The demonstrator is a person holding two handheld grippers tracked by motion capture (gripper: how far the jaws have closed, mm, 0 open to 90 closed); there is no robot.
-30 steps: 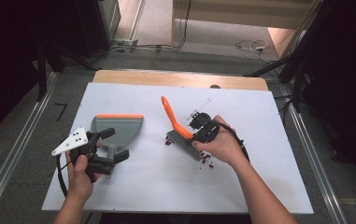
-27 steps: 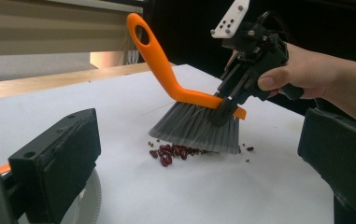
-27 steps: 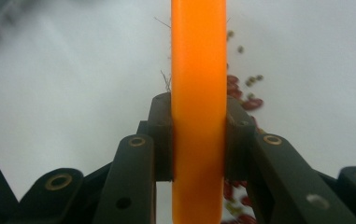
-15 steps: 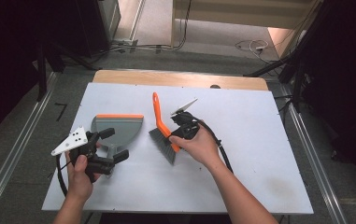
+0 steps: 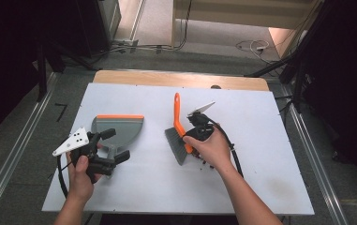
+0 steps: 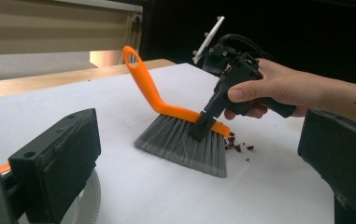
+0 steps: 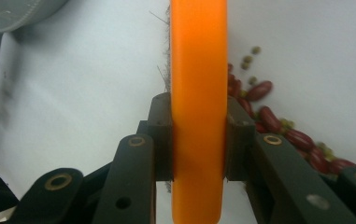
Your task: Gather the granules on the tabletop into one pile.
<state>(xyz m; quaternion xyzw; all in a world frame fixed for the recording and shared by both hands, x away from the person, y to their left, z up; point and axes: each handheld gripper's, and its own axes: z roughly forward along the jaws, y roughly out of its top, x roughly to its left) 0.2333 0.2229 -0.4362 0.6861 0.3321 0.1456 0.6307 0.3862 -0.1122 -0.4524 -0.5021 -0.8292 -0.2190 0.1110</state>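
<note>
One brush (image 5: 180, 133) is clamped in the right gripper (image 5: 191, 138); one dustpan (image 5: 118, 127) lies under the spread-jawed left gripper (image 5: 116, 146); the right gripper view reveals scattered beans (image 7: 278, 128).

Glossy orange plastic brush (image 7: 199, 93), matt white table (image 5: 260, 168)

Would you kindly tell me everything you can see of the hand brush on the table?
The hand brush has a glossy orange, plastic-looking back and a bent handle ending in a hanging loop, with a fan of grey bristles. It stands bristles-down on the white table, handle rising up and away from the person. The right gripper is shut on its orange back, fingers pressing both sides. Dark red beans and small greenish ones lie against its right side.
</note>
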